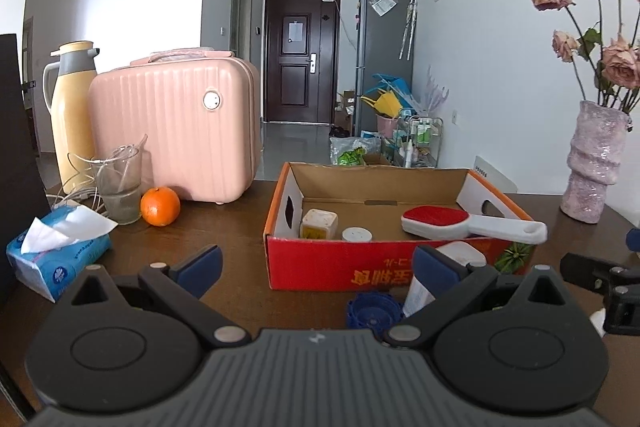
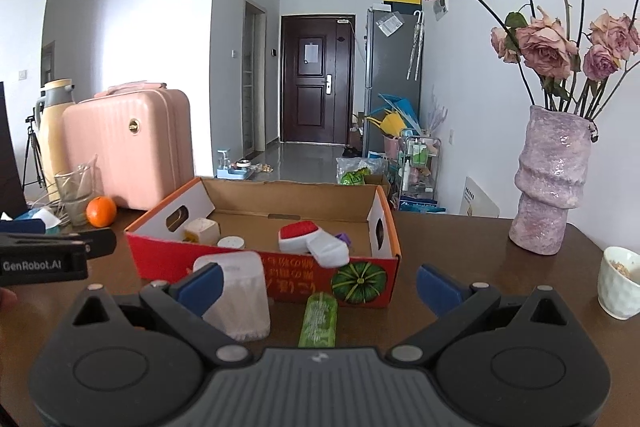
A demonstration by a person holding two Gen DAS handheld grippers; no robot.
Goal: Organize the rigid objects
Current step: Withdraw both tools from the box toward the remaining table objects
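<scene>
Jaws of both grippers gape wide, empty.

"GenRobot.AI" on left claw (image 2: 44,264) (white lettering).

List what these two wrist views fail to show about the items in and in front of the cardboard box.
- Blue ridged piece: left view, lower half hidden by the left gripper body.
- Purple item: right view, mostly behind the lint brush.
- Green tube: label blurred, base cut off by the right gripper.
- Box floor: near wall hides it.
</scene>
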